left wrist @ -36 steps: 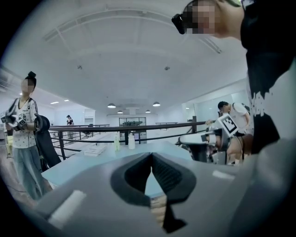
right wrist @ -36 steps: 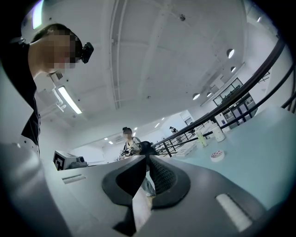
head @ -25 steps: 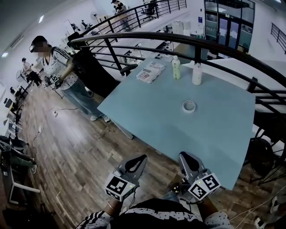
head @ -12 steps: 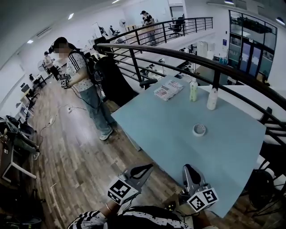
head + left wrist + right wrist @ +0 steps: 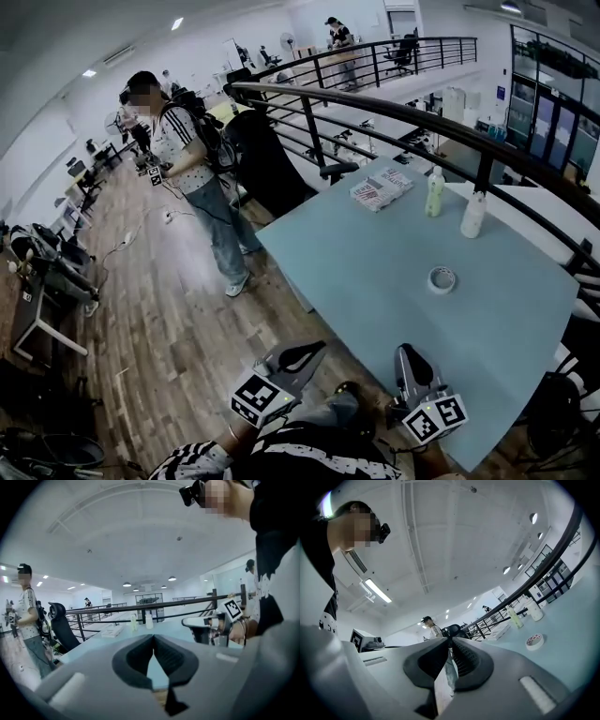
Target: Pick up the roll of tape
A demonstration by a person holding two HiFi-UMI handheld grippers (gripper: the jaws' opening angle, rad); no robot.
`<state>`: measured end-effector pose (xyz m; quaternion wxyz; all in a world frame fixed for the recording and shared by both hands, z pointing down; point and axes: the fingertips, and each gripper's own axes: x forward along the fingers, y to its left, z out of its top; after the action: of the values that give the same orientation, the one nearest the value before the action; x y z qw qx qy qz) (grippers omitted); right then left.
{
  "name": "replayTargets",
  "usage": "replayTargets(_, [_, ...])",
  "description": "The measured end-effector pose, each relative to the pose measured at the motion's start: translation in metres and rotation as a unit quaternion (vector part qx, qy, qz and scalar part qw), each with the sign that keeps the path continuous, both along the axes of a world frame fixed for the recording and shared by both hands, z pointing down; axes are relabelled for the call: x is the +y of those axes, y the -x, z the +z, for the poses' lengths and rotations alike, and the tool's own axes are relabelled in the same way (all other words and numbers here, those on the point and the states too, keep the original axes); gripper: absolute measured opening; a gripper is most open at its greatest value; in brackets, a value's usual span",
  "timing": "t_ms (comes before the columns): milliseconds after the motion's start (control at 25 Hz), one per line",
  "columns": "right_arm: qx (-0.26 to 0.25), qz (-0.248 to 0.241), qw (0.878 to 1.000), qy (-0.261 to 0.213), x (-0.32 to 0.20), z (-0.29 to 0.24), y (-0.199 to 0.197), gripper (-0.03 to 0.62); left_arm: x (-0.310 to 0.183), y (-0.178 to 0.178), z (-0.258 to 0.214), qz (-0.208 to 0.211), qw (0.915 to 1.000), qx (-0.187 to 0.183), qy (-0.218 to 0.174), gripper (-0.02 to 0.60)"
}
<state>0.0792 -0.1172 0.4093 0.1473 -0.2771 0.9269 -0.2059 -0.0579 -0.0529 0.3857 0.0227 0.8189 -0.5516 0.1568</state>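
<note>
The roll of tape (image 5: 442,279) is a small white ring lying flat on the light blue table (image 5: 375,253), towards its right side. In the right gripper view the roll of tape (image 5: 535,641) lies ahead and to the right of the jaws. My left gripper (image 5: 319,347) and right gripper (image 5: 406,352) hover low by the table's near edge, well short of the tape. Both are shut with nothing between the jaws. The left gripper (image 5: 153,637) points along the table, with the right gripper (image 5: 206,626) to its right.
Two bottles (image 5: 434,193) (image 5: 473,216) and a stack of printed booklets (image 5: 380,189) stand at the table's far side, before a dark railing (image 5: 375,103). A person (image 5: 192,159) stands on the wooden floor left of the table. A black chair (image 5: 267,155) is beside them.
The head view has swung, so the table and tape sit further right and lower in the picture and the standing person looks nearer. Both grippers stay shut at the near edge.
</note>
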Motion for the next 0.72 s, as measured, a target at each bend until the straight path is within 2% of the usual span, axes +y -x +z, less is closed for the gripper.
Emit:
replayTargets(120, [0.005,-0.016,1.000,-0.009,-0.012,-0.003,0.011,0.020,-0.011,0.013,0.000,-0.023,0.9988,0.041,-0.010,0.000])
replayTargets(240, [0.006,-0.020,1.000,-0.019,-0.031,-0.007,0.020,0.020,-0.043,0.017,-0.002,-0.017,0.9968,0.073,-0.026,0.000])
replayTargets(360, [0.029,-0.005,0.999,-0.022,-0.045,-0.011,0.017,0.020,-0.065,0.008,-0.006,0.006,0.9962,0.076,-0.041,0.000])
replayTargets(560, [0.045,0.045,0.998,0.023,-0.074,-0.012,-0.001,0.020,-0.089,0.007,0.000,0.029,0.9956,0.088,-0.016,0.000])
replayTargets(720, [0.052,0.068,0.995,0.045,-0.105,0.004,-0.011,0.020,-0.112,0.015,0.010,0.031,0.9950,0.093,-0.017,0.000])
